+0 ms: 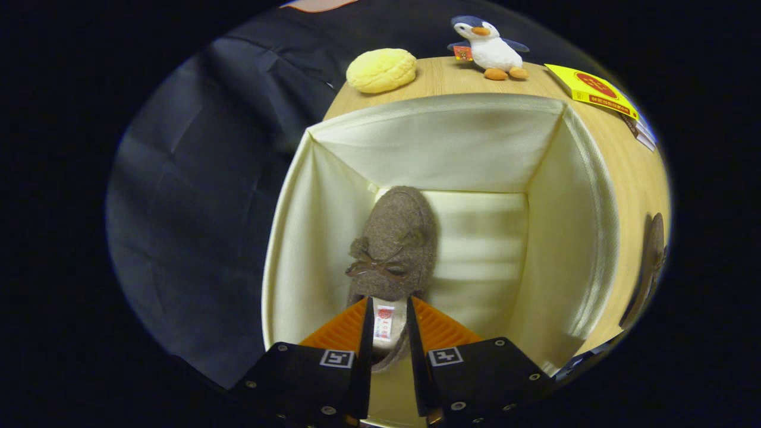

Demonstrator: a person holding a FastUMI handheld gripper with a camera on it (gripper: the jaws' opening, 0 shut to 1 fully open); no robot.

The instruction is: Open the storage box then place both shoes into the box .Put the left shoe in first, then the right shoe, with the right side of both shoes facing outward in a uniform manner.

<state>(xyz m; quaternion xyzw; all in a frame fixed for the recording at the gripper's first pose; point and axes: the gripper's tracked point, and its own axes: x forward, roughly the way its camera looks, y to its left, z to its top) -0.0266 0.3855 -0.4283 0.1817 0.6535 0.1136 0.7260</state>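
Inside the open cream storage box (452,142), my gripper (389,333) reaches down, its fingers narrowed onto the heel of a brown felt shoe (395,244), gripping it; the heel is partly hidden between them. The second shoe (651,267) lies half cut off on the wooden table (630,172) beside the box.

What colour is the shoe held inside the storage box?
Brown-grey felt shoe with a small brown bow, seen best in the gripper view.
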